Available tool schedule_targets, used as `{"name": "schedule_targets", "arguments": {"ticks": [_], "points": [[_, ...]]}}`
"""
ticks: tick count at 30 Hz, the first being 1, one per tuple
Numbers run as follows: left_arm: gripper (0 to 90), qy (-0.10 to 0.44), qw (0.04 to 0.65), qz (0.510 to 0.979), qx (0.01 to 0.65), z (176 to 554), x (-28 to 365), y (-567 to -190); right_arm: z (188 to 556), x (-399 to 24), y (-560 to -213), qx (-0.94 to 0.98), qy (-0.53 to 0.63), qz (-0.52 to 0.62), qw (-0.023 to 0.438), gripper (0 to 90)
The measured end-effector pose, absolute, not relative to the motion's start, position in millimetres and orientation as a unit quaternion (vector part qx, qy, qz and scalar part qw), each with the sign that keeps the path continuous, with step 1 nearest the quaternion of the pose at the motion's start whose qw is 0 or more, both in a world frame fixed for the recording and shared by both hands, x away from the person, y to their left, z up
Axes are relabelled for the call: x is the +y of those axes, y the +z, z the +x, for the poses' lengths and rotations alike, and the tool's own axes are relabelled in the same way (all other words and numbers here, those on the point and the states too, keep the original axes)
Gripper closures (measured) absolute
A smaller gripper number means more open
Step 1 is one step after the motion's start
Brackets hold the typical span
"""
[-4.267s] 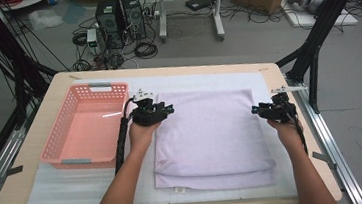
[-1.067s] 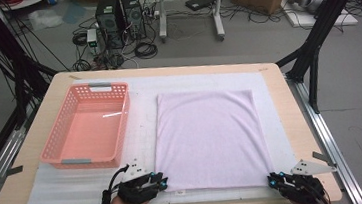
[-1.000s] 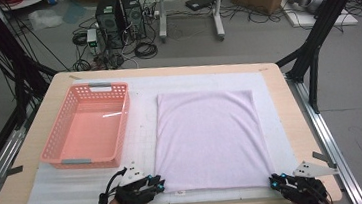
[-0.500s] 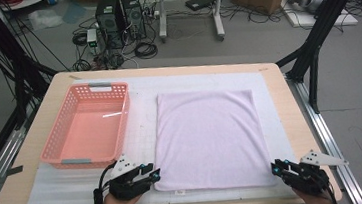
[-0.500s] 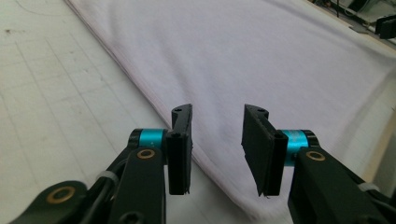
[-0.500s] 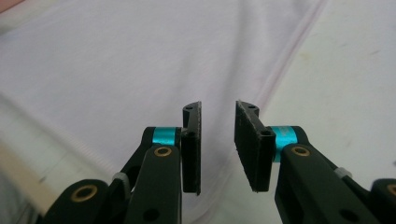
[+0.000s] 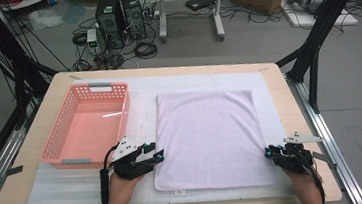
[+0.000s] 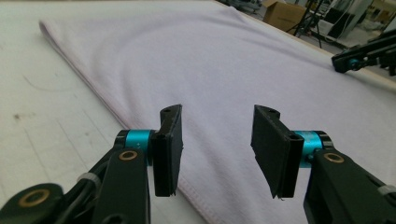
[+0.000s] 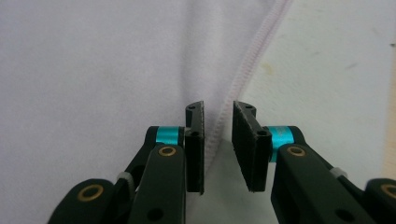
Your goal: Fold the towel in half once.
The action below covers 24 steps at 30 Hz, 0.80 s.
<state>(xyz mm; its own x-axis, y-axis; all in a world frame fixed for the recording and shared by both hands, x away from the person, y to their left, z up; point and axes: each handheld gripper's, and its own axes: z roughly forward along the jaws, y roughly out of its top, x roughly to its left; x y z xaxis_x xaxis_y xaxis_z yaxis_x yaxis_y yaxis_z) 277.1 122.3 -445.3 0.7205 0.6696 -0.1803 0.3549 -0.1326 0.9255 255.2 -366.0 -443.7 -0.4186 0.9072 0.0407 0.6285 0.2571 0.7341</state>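
Observation:
A lavender towel (image 7: 207, 134) lies folded flat on the white mat (image 7: 141, 106). My left gripper (image 7: 158, 156) sits at the towel's near left edge. In the left gripper view the left gripper (image 8: 217, 116) is open; its jaws have just been opening, and the towel (image 8: 210, 56) and its hem lie beneath the gap, not pinched. My right gripper (image 7: 269, 152) is at the towel's near right corner. In the right gripper view the right gripper (image 9: 218, 116) is open a narrow way after closing slightly. The towel's (image 9: 93, 70) stitched hem runs between the pads.
An empty pink basket (image 7: 88, 123) stands on the mat left of the towel, close to my left hand. The wooden table (image 7: 289, 101) ends just right of my right hand. My right gripper (image 8: 364, 58) shows far off in the left gripper view.
Both hands have moved from the table's near edge forward to the towel's near corners. The left jaws have opened wider.

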Motion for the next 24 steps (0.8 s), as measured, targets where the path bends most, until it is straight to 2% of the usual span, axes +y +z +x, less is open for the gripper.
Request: {"name": "schedule_targets", "arguments": {"ticks": [4,9,13,17,21,24], "points": [[46.0,0.125,0.549,0.740,0.369,280.0,121.9,-445.9,246.8,-368.2,-440.1,0.762,0.372,0.490,0.201,71.9],[34.5,0.139,0.535,0.741,0.381,277.9,116.6,-444.6,238.7,-371.8,-431.6,0.743,0.410,0.484,0.214,52.4],[25.3,0.150,0.538,0.732,0.391,276.3,114.0,-442.7,239.1,-373.2,-431.5,0.740,0.426,0.477,0.208,40.1],[24.2,0.138,0.549,0.729,0.385,278.4,116.8,-444.1,242.5,-371.3,-432.8,0.743,0.435,0.468,0.199,25.4],[24.2,0.131,0.553,0.727,0.386,280.6,119.6,-444.8,244.8,-370.2,-432.7,0.746,0.439,0.461,0.195,20.5],[24.2,0.128,0.554,0.726,0.386,280.5,120.3,-444.0,246.4,-370.0,-434.0,0.747,0.436,0.462,0.197,20.2]]}}
